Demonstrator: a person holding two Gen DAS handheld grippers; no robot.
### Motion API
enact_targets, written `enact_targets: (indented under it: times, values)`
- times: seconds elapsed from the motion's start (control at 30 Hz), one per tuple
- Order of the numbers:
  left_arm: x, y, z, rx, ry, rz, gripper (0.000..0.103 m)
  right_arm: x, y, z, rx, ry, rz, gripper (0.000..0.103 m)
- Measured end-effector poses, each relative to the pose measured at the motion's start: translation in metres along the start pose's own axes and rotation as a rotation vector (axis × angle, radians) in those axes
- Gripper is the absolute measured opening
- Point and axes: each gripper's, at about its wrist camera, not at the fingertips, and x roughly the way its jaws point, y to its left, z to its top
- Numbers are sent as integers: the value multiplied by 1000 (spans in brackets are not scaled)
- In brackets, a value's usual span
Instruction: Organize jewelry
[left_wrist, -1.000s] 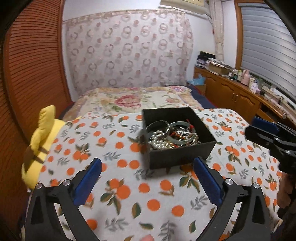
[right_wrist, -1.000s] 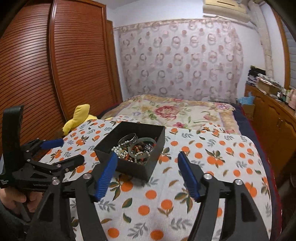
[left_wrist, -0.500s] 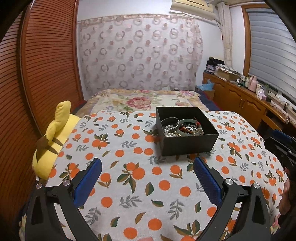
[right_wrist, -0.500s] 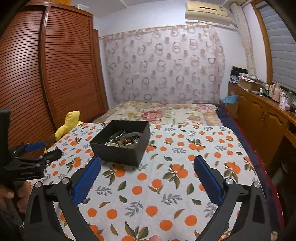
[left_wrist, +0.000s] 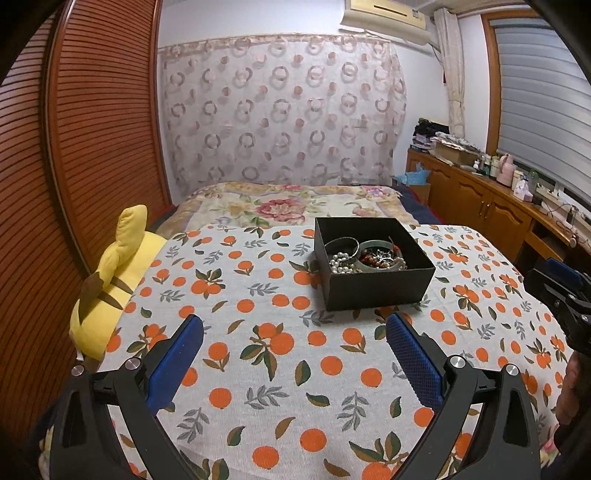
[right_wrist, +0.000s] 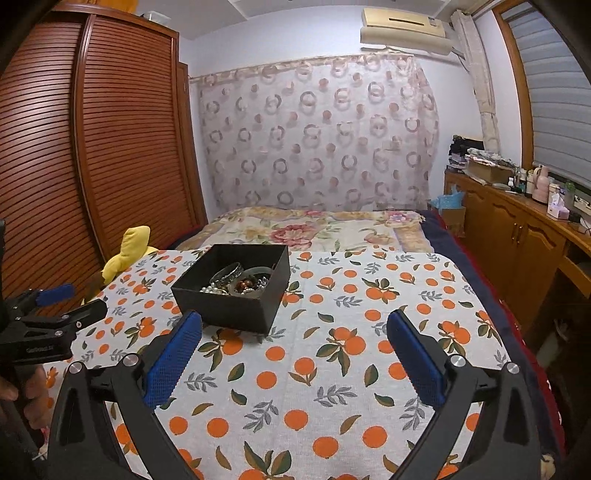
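A black box (left_wrist: 373, 266) w/ no lid is seen on the orange-print cloth (left_wrist: 258, 354) that covers the counter, approx. centre-right in the left wrist view and left of centre in the right wrist view (right_wrist: 236, 291). The jewelry (left_wrist: 365, 256) is piled inside it: a dark bangle (left_wrist: 341, 245) at the left, a pale green bangle (left_wrist: 376, 245) beside it, white pearl beads (left_wrist: 343, 263) toward the near left corner, plus reddish-brown beads (right_wrist: 245, 284) mixed w/ small silvery pieces. Individual pieces in the tangle can't be told apart, prob. due to size in the fisheye.

The left claw (left_wrist: 293, 356) is held over the cloth on the near side of the box, its blue pads spread wide w/ nothing between them but cloth; no contact w/ the box is seen. The right claw (right_wrist: 295, 352) is likewise spread wide, having just been opening, and nothing is held in it; its left pad (right_wrist: 173, 360) appears just in front of the box's near corner, apart from it.

A yellow plush toy (left_wrist: 114, 280) is seen at the cloth's left edge, next to the slatted wooden wardrobe (right_wrist: 110, 147). A bed w/ a floral blanket (right_wrist: 317, 229) lies behind the counter, a ring-pattern curtain (left_wrist: 280, 107) behind that. A wooden sideboard (right_wrist: 517, 229) w/ clutter runs along the right wall.
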Motion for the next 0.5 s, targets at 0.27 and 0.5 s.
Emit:
enact_targets:
  times: [0.27,0.5]
  values:
    - [-2,-1,0,3,-1,2,95,0,-1,0,7,0,-8,101]
    - [-5,-2,0,5,-3,-1,95,0,-1,-1,7,0,-8,101]
